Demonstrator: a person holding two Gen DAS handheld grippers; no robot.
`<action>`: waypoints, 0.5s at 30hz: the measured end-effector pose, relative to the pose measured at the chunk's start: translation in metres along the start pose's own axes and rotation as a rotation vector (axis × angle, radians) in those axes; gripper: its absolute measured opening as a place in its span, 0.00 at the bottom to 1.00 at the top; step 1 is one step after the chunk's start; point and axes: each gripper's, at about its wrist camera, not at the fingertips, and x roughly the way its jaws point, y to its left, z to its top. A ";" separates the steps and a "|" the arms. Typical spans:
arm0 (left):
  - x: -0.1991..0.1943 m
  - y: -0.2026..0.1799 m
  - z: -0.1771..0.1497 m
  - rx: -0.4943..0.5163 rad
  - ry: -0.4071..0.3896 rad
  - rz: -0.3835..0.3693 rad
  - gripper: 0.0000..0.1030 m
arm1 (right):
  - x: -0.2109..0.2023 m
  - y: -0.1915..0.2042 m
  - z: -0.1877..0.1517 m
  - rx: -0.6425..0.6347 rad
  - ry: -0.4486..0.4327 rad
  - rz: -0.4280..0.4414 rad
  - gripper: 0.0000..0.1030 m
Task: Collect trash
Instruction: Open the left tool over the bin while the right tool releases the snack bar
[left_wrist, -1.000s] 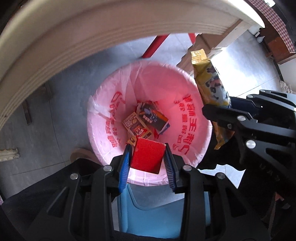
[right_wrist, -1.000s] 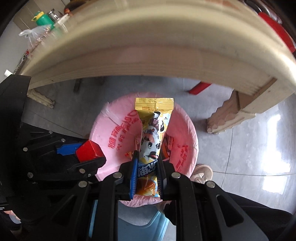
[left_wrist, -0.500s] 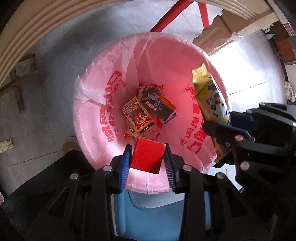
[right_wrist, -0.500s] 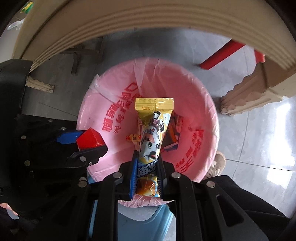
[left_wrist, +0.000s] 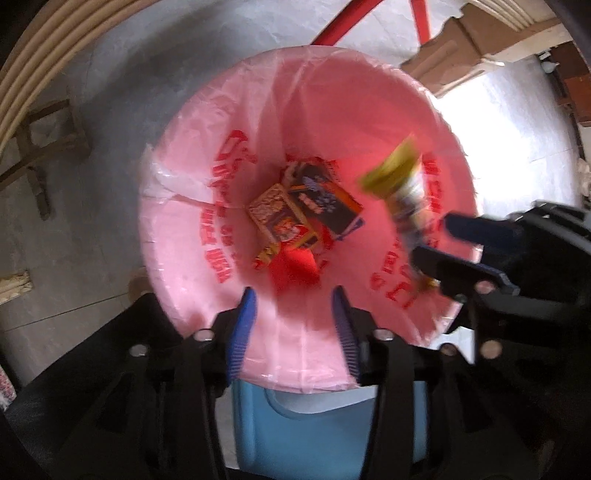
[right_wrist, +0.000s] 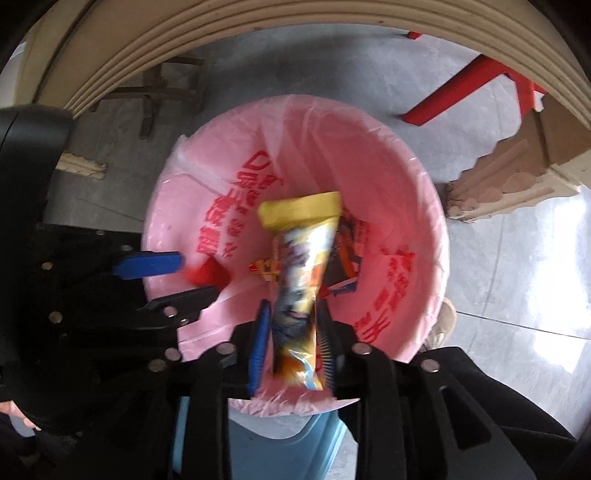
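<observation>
A blue bin lined with a pink bag (left_wrist: 184, 236) (right_wrist: 417, 206) sits below both grippers, with several packets at its bottom (left_wrist: 295, 218). My left gripper (left_wrist: 293, 302) is open over the bin; a blurred red box (left_wrist: 293, 267) is falling free just past its fingertips, also showing in the right wrist view (right_wrist: 207, 275). My right gripper (right_wrist: 291, 325) has its jaws parted; the yellow snack wrapper (right_wrist: 299, 266) is blurred between them, slipping out. The wrapper also shows in the left wrist view (left_wrist: 402, 192), beside the right gripper's fingers (left_wrist: 465, 251).
A cream table edge (right_wrist: 184, 48) arcs overhead. A red stool leg (right_wrist: 461, 92) and a carved table leg (right_wrist: 517, 177) stand beyond the bin on the grey tile floor. A shoe (right_wrist: 443, 325) shows right of the bin.
Both grippers have opened over the bin. The red box has left the left gripper and drops; the yellow wrapper has come loose in the right gripper.
</observation>
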 end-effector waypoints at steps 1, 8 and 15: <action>0.000 0.002 0.001 -0.009 -0.001 0.001 0.49 | -0.002 -0.004 0.000 0.017 -0.010 0.002 0.41; -0.001 0.012 0.005 -0.065 -0.004 -0.005 0.59 | -0.007 -0.014 0.002 0.072 -0.033 0.008 0.59; -0.001 0.012 0.004 -0.068 -0.005 0.008 0.59 | -0.007 -0.015 0.002 0.079 -0.027 0.013 0.59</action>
